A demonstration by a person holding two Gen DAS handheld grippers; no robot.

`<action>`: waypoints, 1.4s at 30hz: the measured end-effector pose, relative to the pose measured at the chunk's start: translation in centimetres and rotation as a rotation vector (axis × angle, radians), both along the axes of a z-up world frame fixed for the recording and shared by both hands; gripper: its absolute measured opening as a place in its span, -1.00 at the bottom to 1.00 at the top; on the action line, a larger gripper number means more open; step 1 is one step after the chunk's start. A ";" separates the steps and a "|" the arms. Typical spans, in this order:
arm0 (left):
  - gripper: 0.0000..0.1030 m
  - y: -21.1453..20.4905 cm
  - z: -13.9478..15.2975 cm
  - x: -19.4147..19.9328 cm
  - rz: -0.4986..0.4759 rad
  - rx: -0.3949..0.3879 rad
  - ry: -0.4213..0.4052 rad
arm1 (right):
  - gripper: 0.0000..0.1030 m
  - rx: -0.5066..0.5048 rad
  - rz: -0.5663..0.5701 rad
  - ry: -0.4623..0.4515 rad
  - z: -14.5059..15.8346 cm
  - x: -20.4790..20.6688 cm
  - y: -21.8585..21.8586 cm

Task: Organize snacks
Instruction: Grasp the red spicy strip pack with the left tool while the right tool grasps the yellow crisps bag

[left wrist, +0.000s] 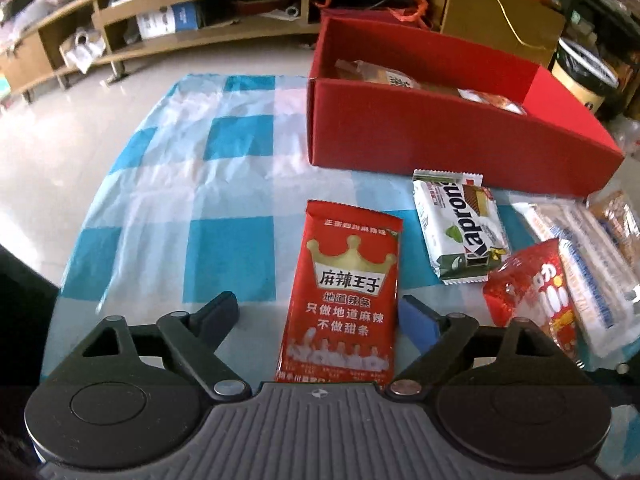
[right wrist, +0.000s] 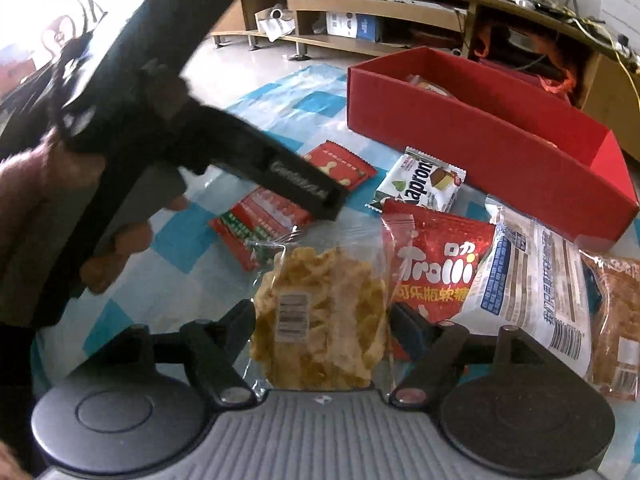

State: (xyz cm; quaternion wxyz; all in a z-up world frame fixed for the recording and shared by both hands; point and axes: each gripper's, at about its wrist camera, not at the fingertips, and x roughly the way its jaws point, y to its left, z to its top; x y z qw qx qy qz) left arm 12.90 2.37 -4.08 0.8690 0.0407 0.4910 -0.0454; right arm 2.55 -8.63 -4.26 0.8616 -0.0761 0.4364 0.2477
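1. Left wrist view: the left gripper (left wrist: pixel 318 314) is hovering with its jaws spread apart around the red spicy-strip packet (left wrist: pixel 344 296), which is lying flat on the checked cloth (left wrist: pixel 224 184) — apparently lining up a pick. Closing on the packet would come next, then a lift toward the red box (left wrist: pixel 440 140) beyond.
2. Right wrist view: the right gripper (right wrist: pixel 322 326) is straddling the clear bag of crisps (right wrist: pixel 320 320), jaws apart, not clamping. The Trolli bag (right wrist: pixel 436 256) is lying just beside it — the next squeeze should avoid catching that.
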 end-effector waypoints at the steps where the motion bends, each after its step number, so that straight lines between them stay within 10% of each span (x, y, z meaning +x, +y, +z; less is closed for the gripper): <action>1: 0.69 -0.2 -0.1 -0.2 -0.009 0.016 -0.004 | 0.35 0.000 -0.001 0.000 0.0 -0.1 -0.1; 7: 0.29 -0.2 0.5 -1.6 -0.053 0.005 0.010 | 0.07 0.026 -0.022 0.028 0.5 -0.7 -1.3; 14: 0.29 0.7 0.9 -3.8 -0.055 -0.046 0.057 | -0.06 0.087 -0.070 0.105 0.7 -1.9 -3.8; 20: 0.73 0.0 0.9 -3.6 -0.063 -0.004 0.009 | -0.05 0.136 -0.113 0.137 0.2 -1.9 -5.0; 28: 0.87 -0.5 -0.1 -3.4 -0.052 0.019 0.021 | 0.25 0.088 -0.087 0.088 0.4 -1.9 -3.3; 42: 0.48 -1.1 0.2 -4.5 -0.093 0.017 0.005 | 0.14 0.098 -0.102 0.110 -0.3 -2.3 -3.6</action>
